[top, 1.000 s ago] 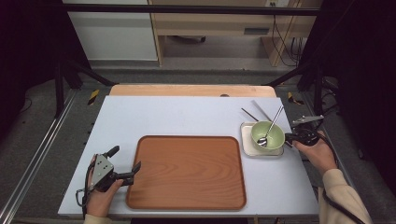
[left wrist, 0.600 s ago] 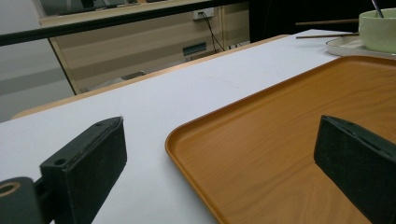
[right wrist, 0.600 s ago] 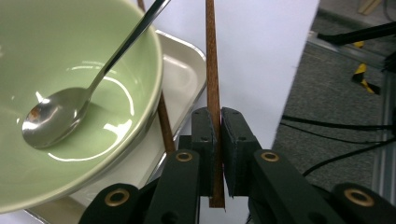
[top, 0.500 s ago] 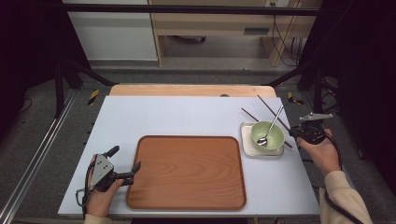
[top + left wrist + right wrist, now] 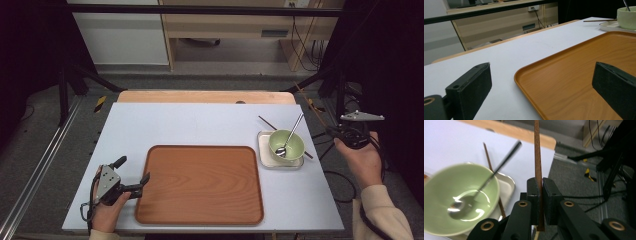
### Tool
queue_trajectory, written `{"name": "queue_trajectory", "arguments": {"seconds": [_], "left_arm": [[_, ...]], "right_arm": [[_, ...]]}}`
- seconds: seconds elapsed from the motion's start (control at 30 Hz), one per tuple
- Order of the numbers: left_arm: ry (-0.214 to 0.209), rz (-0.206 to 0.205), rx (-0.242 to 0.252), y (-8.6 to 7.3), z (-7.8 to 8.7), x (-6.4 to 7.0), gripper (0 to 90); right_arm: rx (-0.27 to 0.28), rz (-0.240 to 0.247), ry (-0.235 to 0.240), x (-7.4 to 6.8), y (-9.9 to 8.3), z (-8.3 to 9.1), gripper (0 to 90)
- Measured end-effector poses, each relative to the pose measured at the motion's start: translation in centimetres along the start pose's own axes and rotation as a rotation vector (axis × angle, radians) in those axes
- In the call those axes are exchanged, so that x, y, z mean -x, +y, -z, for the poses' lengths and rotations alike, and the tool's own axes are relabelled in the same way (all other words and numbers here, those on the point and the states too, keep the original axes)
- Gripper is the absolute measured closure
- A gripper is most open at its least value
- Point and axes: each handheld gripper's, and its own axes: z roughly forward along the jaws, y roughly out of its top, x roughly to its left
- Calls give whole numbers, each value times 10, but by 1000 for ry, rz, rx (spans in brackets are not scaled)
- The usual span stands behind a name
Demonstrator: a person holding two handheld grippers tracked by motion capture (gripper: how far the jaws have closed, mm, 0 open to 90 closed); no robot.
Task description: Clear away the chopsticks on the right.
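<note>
Right tool (image 5: 540,188), raised off the table's edge, clamps a chopstick (image 5: 537,157) upright.

Even overhead light, dark surrounds; blurred green bowl (image 5: 459,197) close up.

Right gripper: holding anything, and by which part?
The right gripper pinches one brown chopstick near its lower end, between shut jaws. The left gripper is open and empty.

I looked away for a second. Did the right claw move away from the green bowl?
Yes. The right claw, shut on a chopstick, has drawn rightward, off the table's edge, farther from the green bowl than before.
</note>
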Motion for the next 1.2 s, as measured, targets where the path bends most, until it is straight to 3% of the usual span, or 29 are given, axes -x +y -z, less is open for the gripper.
{"name": "queue_trajectory", "arguments": {"seconds": [0.23, 0.37, 0.57, 0.87, 1.0, 1.2], "left_arm": [[-5, 1, -3, -1, 0, 0, 22], [-2, 0, 1, -1, 1, 0, 22], [-4, 1, 1, -1, 1, 0, 22], [10, -12, -1, -1, 7, 0, 22], [18, -14, -4, -1, 9, 0, 22], [21, -9, 3, 0, 8, -1, 22]], "right_arm": [[99, 22, 58, -31, 20, 30, 846], [142, 51, 142, -60, 27, 38, 846], [125, 80, 229, -107, 27, 29, 846], [90, 128, 331, -181, 8, 13, 846], [80, 118, 381, -203, -6, 5, 846], [62, 90, 413, -224, -28, 3, 846]]}}
